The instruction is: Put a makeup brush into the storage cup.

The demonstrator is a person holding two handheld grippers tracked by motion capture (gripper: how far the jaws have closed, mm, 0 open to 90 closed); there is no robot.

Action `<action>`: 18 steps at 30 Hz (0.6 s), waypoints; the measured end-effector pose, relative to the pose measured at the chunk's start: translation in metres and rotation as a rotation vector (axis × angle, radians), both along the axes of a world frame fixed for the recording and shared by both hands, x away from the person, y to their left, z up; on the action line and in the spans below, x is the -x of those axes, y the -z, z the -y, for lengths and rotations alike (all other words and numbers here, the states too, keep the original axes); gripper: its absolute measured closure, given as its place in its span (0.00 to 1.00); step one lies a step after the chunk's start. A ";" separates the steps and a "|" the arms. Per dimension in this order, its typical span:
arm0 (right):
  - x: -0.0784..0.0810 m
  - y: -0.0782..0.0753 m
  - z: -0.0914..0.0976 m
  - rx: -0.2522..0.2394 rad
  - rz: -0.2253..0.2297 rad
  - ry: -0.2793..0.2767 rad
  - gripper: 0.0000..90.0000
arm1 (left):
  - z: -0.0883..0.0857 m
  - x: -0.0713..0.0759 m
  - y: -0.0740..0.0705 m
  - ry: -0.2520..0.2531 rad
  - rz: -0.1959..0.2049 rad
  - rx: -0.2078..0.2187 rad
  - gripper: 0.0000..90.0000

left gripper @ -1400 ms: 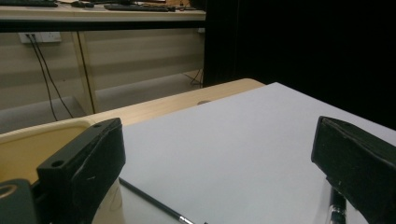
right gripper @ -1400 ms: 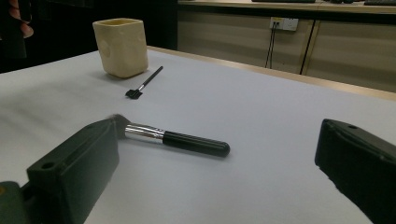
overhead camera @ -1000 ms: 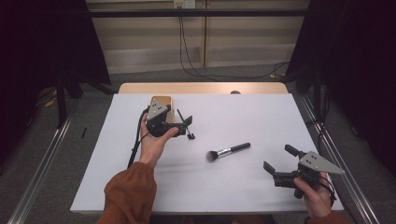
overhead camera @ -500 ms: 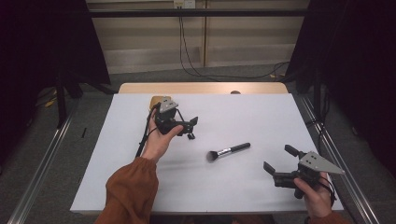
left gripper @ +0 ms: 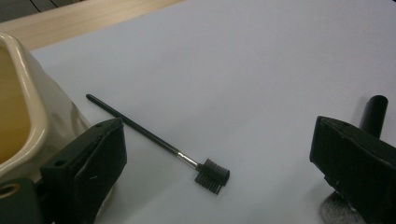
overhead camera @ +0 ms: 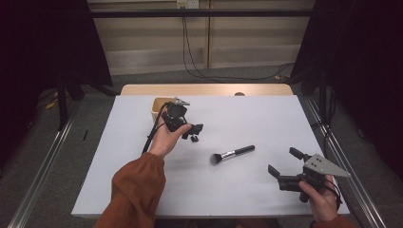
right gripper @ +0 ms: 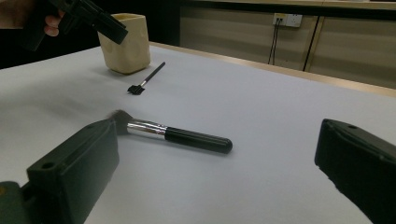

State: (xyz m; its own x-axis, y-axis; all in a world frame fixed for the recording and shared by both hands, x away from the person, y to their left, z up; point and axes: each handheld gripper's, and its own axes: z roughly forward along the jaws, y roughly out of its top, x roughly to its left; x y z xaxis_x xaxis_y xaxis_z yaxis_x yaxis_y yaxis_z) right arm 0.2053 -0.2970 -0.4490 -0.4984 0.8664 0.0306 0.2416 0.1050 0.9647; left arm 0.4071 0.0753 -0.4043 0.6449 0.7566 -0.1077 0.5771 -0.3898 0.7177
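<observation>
The cream cup [overhead camera: 158,108] sits at the far left of the white table [overhead camera: 237,190]. The left gripper [overhead camera: 189,130] hangs just beside it, jaws wide apart, nothing in them. The small thin brush [left gripper: 159,142] lies under it. The big makeup brush [overhead camera: 233,154] lies at four o'clock from there. The right gripper [overhead camera: 283,165] waits near it at four o'clock, wide open and empty.

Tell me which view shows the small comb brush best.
The left gripper view: the small comb brush lies close between the jaws, its thin handle and bristle head sharp. The right gripper view shows it small near the cream cup; the high view, a dark speck.
</observation>
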 end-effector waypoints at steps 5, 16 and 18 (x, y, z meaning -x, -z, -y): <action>0.000 0.000 0.000 -0.002 -0.003 -0.002 0.00 | 0.007 -0.010 -0.002 0.036 -0.125 -0.062 0.05; 0.000 0.000 0.000 0.000 -0.006 -0.007 0.00 | 0.013 -0.026 0.001 -0.001 -0.261 -0.136 0.06; 0.000 0.000 0.000 0.005 -0.005 -0.008 0.00 | 0.016 -0.029 0.004 -0.007 -0.304 -0.132 0.09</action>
State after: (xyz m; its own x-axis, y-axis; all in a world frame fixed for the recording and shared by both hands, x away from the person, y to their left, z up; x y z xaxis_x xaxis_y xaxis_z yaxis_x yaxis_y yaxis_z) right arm 0.2053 -0.2970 -0.4492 -0.5049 0.8627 0.0287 0.2453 0.1116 0.9630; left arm 0.4363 0.0596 -0.4082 0.5932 0.7809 -0.1955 0.7601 -0.4633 0.4557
